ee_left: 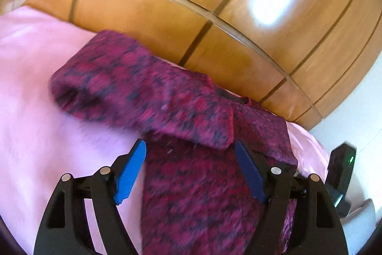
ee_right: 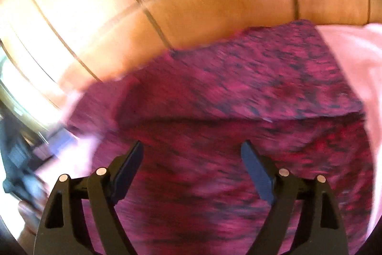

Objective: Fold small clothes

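- Lying spread on a pink bedsheet (ee_left: 43,78), a magenta knit sweater (ee_left: 195,195) flecked with dark yarn is seen close against a wooden wardrobe (ee_left: 238,16); one sleeve (ee_left: 133,90) is laid across the body of the garment.
- The left gripper (ee_left: 191,159) is held with its blue pads spread wide just above the knit, and nothing is clamped between them; the folded sleeve's cuff end lies just ahead of the tips.
- The right gripper (ee_right: 192,157) is likewise held wide over the sweater's body, with no fabric pinched; this view is blurred, so fine contact cannot be judged.
- The other gripper's black housing (ee_left: 341,173) is glimpsed at the right edge of the left wrist view.
- The sweater is judged to be soft, limp and fairly light, with some bulk from the fuzzy knit; it is expected to sag and stretch when lifted, not to slip.
- A hold is best taken at an edge rather than mid-panel: the hem corners or the shoulder seams, one per gripper, so that the fold can be carried over evenly.
- A single layer should be pinched, since a deep bite is likely to catch the sheet beneath.
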### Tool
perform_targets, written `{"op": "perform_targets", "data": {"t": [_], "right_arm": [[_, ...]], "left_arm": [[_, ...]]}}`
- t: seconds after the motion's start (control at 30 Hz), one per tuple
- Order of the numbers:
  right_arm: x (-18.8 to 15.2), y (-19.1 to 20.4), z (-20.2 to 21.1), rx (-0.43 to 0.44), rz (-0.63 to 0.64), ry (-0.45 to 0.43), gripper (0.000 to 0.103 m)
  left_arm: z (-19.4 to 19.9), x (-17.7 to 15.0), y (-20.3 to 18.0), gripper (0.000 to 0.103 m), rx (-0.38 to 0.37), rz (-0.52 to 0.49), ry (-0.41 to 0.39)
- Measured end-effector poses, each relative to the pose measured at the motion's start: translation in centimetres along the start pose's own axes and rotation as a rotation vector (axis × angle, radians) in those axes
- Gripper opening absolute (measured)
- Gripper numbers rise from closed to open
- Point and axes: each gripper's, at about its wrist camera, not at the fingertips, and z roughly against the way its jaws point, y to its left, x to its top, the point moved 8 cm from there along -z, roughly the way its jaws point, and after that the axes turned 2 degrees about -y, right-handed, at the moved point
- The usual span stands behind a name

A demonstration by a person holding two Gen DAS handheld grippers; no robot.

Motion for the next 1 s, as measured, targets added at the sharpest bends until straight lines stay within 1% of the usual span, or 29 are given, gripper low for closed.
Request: {"op": "perform_targets", "data": {"t": [0.03,0.1,0.17,0.23,0.3,0.33,0.37,0.4,0.43,0.47,0.53,0.6,0.63,0.7,0.77,0.8,0.87,0.9,1.0], "right_arm": [[0.6,1.1,0.0,0.045,-0.011,-0.008,0.082],[1.3,3.5,-0.9,0.114,-0.013,0.017,0.076],[1.6,5.5,-2.1,0.125,0.02,0.032,0.066],[1.9,7.8,-4.0,0.123,0.056,0.051,0.065],[1.9,9.2,-6.3,0.117,0.052,0.096,0.061],[1.8,10.0,-7.8,0.105,0.061,0.127,0.051],[1.8,10.4,-8.9,0.081,0.078,0.148,0.037],[1.8,10.7,-9.4,0.06,0.094,0.155,0.03],[2.2,11.3,-9.5,0.043,0.125,0.148,0.011],[2.7,11.8,-9.0,0.036,0.151,0.134,0.005],[4.1,12.5,-6.8,0.025,0.192,0.065,0.004],[6.1,12.9,-3.4,0.028,0.224,-0.033,0.004],[6.6,13.1,-2.3,0.026,0.232,-0.064,0.004],[8.4,12.5,0.9,0.007,0.246,-0.15,0.004],[9.6,11.4,3.2,-0.01,0.24,-0.206,0.004],[10.0,10.9,4.0,-0.018,0.234,-0.224,0.004],[11.1,8.6,5.8,-0.069,0.225,-0.271,0.004],[11.3,7.8,6.2,-0.087,0.221,-0.281,0.004],[12.1,3.8,7.2,-0.158,0.17,-0.299,0.004]], "left_arm": [[0.2,-0.2,0.5,0.076,0.01,0.011,-0.002],[1.1,-0.8,1.6,0.076,0.027,0.032,-0.003],[1.7,-1.4,2.6,0.076,0.049,0.056,-0.005],[2.1,-1.7,3.8,0.076,0.065,0.076,-0.006],[2.5,-2.0,4.4,0.076,0.078,0.091,-0.004],[2.6,-2.1,4.8,0.076,0.098,0.095,-0.002],[2.8,-2.1,5.3,0.076,0.124,0.098,-0.003],[2.8,-2.0,5.7,0.076,0.153,0.106,-0.003],[2.6,-1.8,6.1,0.076,0.167,0.116,-0.005],[2.5,-1.6,6.4,0.076,0.179,0.124,-0.009],[2.2,-1.0,6.7,0.076,0.214,0.121,-0.012],[2.0,-0.8,6.9,0.076,0.227,0.12,-0.009],[1.4,-0.6,6.8,0.076,0.241,0.115,-0.003],[0.6,-0.3,6.6,0.076,0.269,0.106,0.003],[-0.5,0.2,6.3,0.076,0.296,0.108,0.013],[-1.0,0.3,6.2,0.076,0.303,0.11,0.022],[-2.2,0.7,6.0,0.076,0.318,0.122,0.036],[-2.7,0.8,5.9,0.076,0.32,0.123,0.038],[-4.1,1.2,5.6,0.076,0.347,0.116,0.057]]}}
